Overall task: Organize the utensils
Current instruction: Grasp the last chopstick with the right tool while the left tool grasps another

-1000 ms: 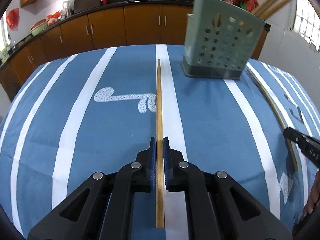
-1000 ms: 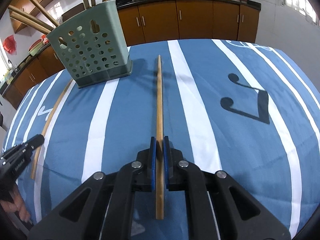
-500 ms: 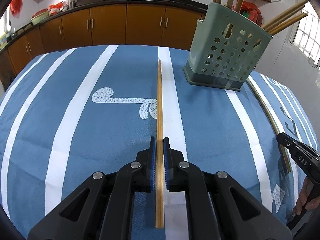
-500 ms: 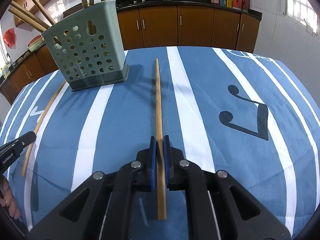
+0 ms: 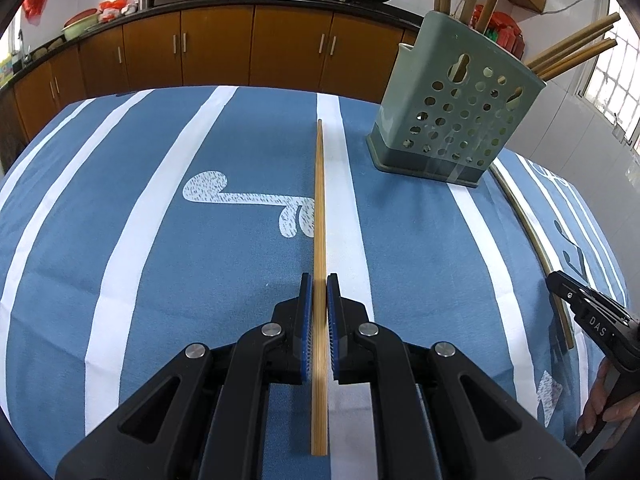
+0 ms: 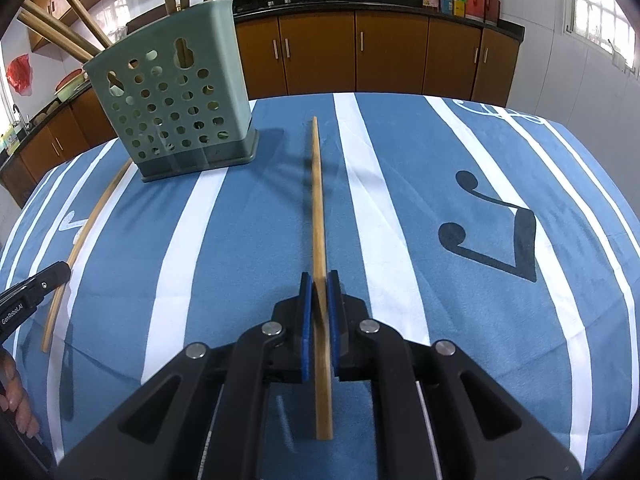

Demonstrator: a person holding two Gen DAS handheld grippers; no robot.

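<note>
My left gripper point(image 5: 319, 280) is shut on a wooden chopstick point(image 5: 319, 208) that points straight ahead above the blue striped tablecloth. My right gripper point(image 6: 319, 278) is shut on another wooden chopstick point(image 6: 317, 200), also held above the cloth. A green perforated utensil holder point(image 5: 456, 112) with several chopsticks standing in it is ahead and to the right in the left wrist view, and ahead to the left in the right wrist view point(image 6: 172, 108). The chopstick held by the right gripper also shows in the left wrist view point(image 5: 532, 236), and the one held by the left gripper shows in the right wrist view point(image 6: 86, 232).
The table carries a blue cloth point(image 5: 120, 220) with white stripes and music-note prints. Brown kitchen cabinets point(image 5: 224, 52) and a dark counter with woks stand behind the table. A window is at the far right.
Both grippers have risen and tilted with their chopsticks, so the utensil holder now shows whole, including the chopsticks standing in it. Both grips are unchanged.
</note>
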